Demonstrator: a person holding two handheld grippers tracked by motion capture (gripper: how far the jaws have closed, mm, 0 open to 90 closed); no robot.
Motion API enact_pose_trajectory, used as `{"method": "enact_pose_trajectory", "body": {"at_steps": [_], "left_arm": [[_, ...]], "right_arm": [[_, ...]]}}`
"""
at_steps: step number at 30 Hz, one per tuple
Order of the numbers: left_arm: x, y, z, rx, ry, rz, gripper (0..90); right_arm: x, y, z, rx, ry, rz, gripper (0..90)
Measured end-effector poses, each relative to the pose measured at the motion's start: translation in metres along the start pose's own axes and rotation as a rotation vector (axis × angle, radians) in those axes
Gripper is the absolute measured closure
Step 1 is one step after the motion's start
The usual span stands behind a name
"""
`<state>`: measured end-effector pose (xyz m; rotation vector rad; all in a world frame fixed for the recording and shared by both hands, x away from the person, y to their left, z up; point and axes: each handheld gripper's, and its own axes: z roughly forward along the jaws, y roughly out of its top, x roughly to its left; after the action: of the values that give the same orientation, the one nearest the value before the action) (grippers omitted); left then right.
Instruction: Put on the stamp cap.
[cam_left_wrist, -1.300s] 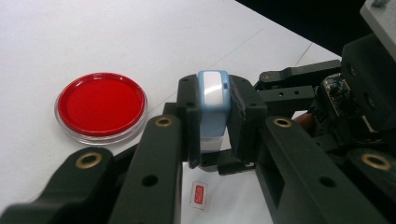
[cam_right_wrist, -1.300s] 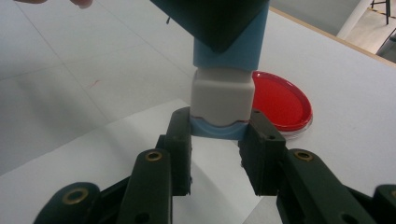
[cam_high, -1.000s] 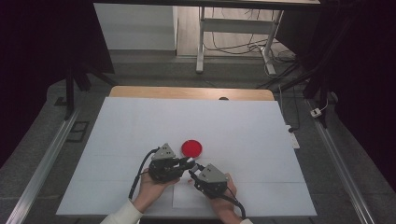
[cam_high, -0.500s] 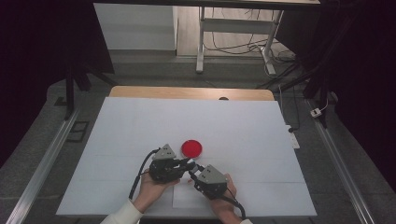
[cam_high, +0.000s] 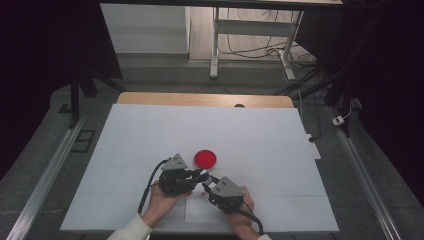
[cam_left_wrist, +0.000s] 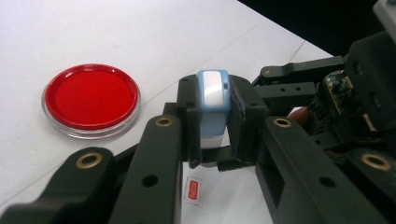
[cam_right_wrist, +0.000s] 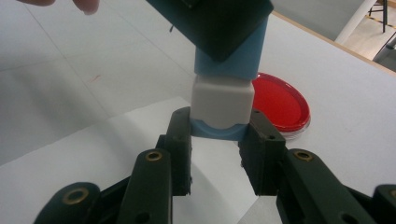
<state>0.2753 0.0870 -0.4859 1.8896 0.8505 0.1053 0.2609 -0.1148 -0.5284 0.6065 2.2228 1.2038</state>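
1. We are holding a gripper in each hand at the near edge of the table (cam_high: 150, 130), the two tips meeting just in front of us.
2. We are clamping the left gripper (cam_left_wrist: 212, 126) on a small blue and white block (cam_left_wrist: 213, 107); both jaws are pressing its blue sides, with its white face turned toward that gripper's camera.
3. We are gripping the other end of the same block (cam_right_wrist: 224, 100) with the right gripper (cam_right_wrist: 219, 154): in the right gripper view, its jaws are bearing on the rounded blue base below the white section, while the left gripper's black jaw is covering the blue upper part.
4. We are keeping the block off the table, suspended between the left gripper (cam_high: 199, 175) and the right gripper (cam_high: 209, 183) in the high view; the block itself is too small to make out there.
5. We are working over a white sheet (cam_right_wrist: 116, 144) lying on the table.
6. We are seeing a red dish (cam_high: 205, 158) with a clear rim just beyond the grippers, resting flat on the table and apart from the block.
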Motion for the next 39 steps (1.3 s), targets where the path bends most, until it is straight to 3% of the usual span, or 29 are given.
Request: {"method": "enact_pose_trajectory", "body": {"at_steps": [18,23,33,39], "left_arm": [[-0.002,0.001,-0.002,-0.015,-0.004,0.018,75.4],[-0.002,0.002,-0.005,-0.033,-0.006,0.020,75.4],[0.000,0.006,-0.013,-0.058,-0.007,0.023,75.3],[0.002,0.007,-0.013,-0.059,-0.005,0.032,75.3]], "right_arm": [[-0.004,-0.001,-0.002,-0.008,0.020,-0.001,63.9],[-0.007,-0.003,-0.002,0.000,0.029,0.012,58.1],[-0.022,-0.007,-0.014,0.001,0.109,0.072,48.1],[-0.044,-0.014,-0.032,0.001,0.112,0.122,46.6]]}}
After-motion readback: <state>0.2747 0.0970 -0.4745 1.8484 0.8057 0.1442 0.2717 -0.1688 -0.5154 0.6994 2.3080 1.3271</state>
